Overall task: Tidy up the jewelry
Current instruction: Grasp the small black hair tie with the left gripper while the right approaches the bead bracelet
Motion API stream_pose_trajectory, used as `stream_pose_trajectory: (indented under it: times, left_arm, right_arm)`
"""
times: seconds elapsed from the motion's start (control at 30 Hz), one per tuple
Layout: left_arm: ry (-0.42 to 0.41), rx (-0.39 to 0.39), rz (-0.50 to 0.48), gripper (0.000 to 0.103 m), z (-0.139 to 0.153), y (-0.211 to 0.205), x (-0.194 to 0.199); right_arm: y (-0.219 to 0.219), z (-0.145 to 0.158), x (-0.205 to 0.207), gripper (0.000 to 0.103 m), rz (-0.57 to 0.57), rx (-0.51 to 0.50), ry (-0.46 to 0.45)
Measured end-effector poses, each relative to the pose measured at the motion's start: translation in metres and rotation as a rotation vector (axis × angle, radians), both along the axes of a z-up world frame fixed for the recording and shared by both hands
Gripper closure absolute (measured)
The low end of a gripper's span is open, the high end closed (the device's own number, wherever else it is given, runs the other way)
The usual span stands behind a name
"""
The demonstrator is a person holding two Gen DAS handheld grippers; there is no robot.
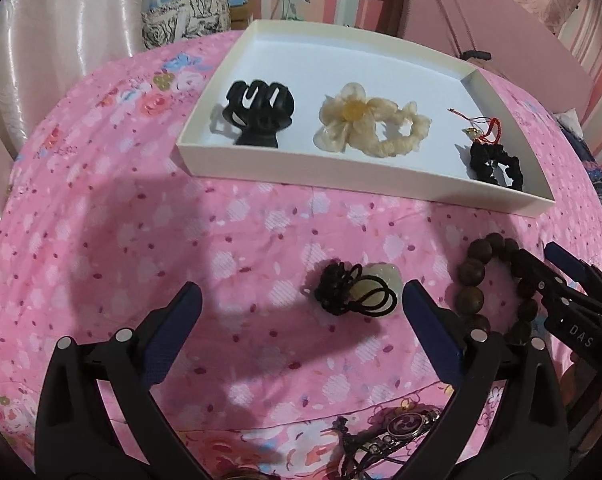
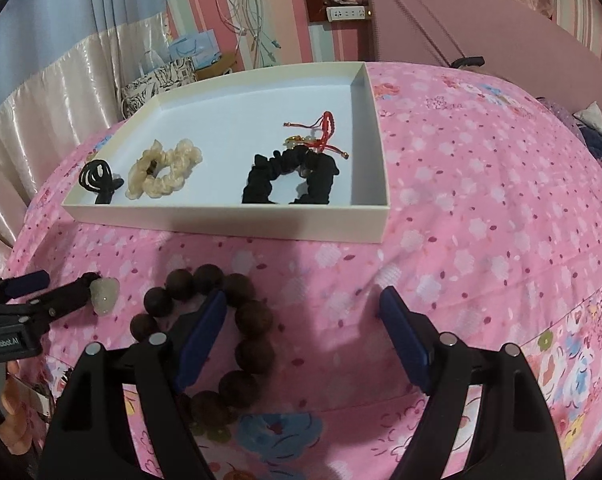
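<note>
Dark bead bracelet [image 2: 205, 332] and black-corded pendant [image 1: 357, 294] lie outside tray [image 1: 341, 178].

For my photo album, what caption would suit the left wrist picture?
Open left gripper hovers by a black-corded pendant on pink bedding; white tray beyond holds a claw clip and scrunchies.

My right hand-held gripper [image 2: 303, 312] covers part of the bead bracelet [image 2: 249, 320]; the frame bottom crops a medallion bracelet [image 1: 397, 432] I can't identify clearly.
</note>
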State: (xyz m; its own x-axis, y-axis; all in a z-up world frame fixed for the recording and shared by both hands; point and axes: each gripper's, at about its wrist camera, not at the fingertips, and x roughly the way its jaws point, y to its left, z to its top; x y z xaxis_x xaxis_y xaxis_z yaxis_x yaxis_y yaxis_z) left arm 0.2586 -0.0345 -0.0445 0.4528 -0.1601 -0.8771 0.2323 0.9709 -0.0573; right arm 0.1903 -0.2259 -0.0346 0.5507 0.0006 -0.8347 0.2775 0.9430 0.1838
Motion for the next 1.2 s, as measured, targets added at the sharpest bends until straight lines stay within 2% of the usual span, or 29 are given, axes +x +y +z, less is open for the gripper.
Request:
stream_pose_trajectory:
  times: [0.1,0.17,0.23,0.37,0.43,0.5,0.57,0.63,0.9,0.97,1.03,1.2]
  left_arm:
    - [0.012,-0.011,0.012,0.007,-0.003,0.002,0.002]
    - [0.035,-0.031,0.013,0.016,-0.006,0.004,0.005]
    - [0.049,-0.041,0.015,0.018,-0.008,0.005,0.007]
    - [0.044,-0.058,0.017,0.028,-0.007,0.005,0.007]
    - [0.043,-0.067,0.013,0.033,-0.007,0.004,0.007]
    - [0.046,-0.076,0.003,0.040,-0.006,0.002,0.007]
    - [0.056,-0.103,-0.015,0.059,-0.005,0.000,0.006]
    - [0.063,-0.118,-0.028,0.067,-0.003,-0.001,0.005]
    - [0.067,-0.120,-0.015,0.073,-0.003,0.004,0.007]
    - [0.064,-0.113,-0.011,0.080,-0.003,0.005,0.007]
    - [0.058,-0.105,-0.013,0.081,-0.003,0.004,0.006]
    - [0.024,-0.055,-0.016,0.081,-0.004,-0.003,0.003]
  right_arm:
    - [0.000,0.000,0.000,0.024,0.000,0.000,0.001]
    - [0.001,-0.001,0.000,0.024,0.003,-0.003,0.004]
    - [0.002,-0.002,0.000,0.024,0.006,-0.006,0.006]
    - [0.004,-0.002,-0.001,0.026,0.010,-0.019,0.007]
    - [0.005,-0.002,-0.001,0.030,0.016,-0.009,0.006]
    - [0.006,-0.002,-0.001,0.031,0.018,-0.006,0.006]
    - [0.006,-0.001,-0.001,0.033,0.021,-0.004,0.005]
    - [0.006,-0.001,-0.001,0.034,0.023,0.000,0.004]
    - [0.007,0.000,-0.002,0.040,0.027,0.010,0.002]
    - [0.008,0.001,-0.002,0.042,0.029,0.014,0.001]
    - [0.009,0.001,-0.002,0.047,0.035,0.020,0.003]
    - [0.015,0.000,0.000,0.050,0.052,0.002,0.014]
